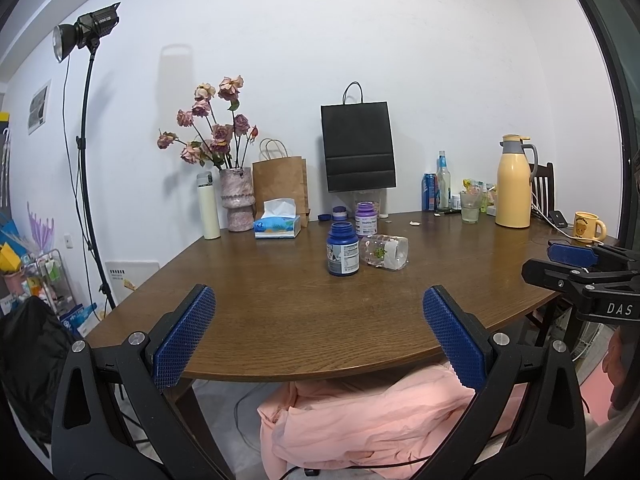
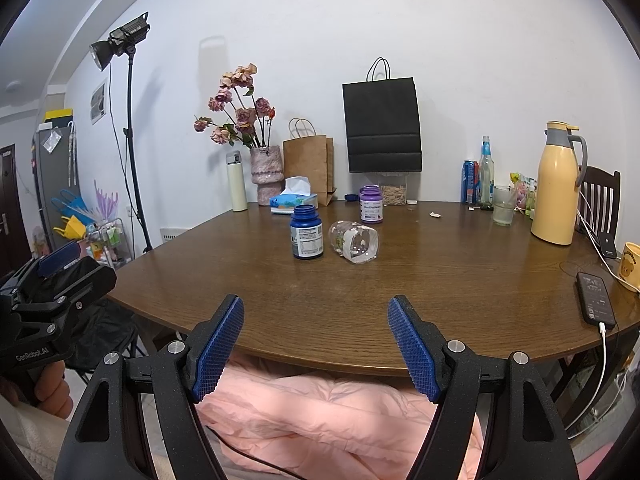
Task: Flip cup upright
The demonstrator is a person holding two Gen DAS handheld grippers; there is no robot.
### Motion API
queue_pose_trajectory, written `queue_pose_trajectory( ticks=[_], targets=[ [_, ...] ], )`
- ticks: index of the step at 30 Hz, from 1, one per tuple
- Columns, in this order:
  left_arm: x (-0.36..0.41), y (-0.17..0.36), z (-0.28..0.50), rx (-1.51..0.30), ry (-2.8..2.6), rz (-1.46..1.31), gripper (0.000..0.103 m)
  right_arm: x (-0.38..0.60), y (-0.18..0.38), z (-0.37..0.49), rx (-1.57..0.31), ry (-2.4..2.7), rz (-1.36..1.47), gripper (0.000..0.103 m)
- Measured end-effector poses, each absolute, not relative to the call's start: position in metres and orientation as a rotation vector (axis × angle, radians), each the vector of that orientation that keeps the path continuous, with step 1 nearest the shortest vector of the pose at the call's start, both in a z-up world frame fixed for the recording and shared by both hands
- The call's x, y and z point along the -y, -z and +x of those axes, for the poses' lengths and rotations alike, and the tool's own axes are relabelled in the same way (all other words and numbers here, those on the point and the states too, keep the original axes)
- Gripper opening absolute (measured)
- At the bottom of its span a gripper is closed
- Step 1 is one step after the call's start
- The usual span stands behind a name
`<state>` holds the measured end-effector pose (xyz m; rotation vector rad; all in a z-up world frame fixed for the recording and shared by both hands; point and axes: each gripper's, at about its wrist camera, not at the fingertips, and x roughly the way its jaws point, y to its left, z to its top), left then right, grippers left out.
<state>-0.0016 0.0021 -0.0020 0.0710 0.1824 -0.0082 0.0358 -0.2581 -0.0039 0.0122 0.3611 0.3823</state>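
Observation:
A clear glass cup (image 1: 384,251) with a small green print lies on its side near the middle of the brown wooden table (image 1: 280,312); it also shows in the right wrist view (image 2: 354,241). My left gripper (image 1: 319,300) is open and empty, held at the table's near edge, well short of the cup. My right gripper (image 2: 316,308) is open and empty, also at the near edge, with the cup ahead and slightly right. The right gripper shows at the right edge of the left wrist view (image 1: 576,256), and the left gripper at the left of the right wrist view (image 2: 60,264).
A blue bottle (image 1: 342,249) stands just left of the cup, a purple bottle (image 1: 367,219) behind it. Along the back are a tissue box (image 1: 278,224), flower vase (image 1: 237,199), paper bags, yellow thermos jug (image 1: 514,182), drinking glass (image 1: 469,207). A phone (image 2: 595,299) lies at right.

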Motion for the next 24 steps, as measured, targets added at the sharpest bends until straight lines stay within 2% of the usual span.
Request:
queue_pose_trajectory(
  ticks=[20, 24],
  targets=[
    [-0.002, 0.002, -0.001, -0.181, 0.011, 0.071, 0.103, 0.256, 0.011, 0.036, -0.367, -0.386, 0.013, 0.079],
    [0.013, 0.013, 0.009, -0.097, -0.056, 0.14, 0.103, 0.252, 0.019, 0.05, -0.419, -0.417, 0.018, 0.079]
  ],
)
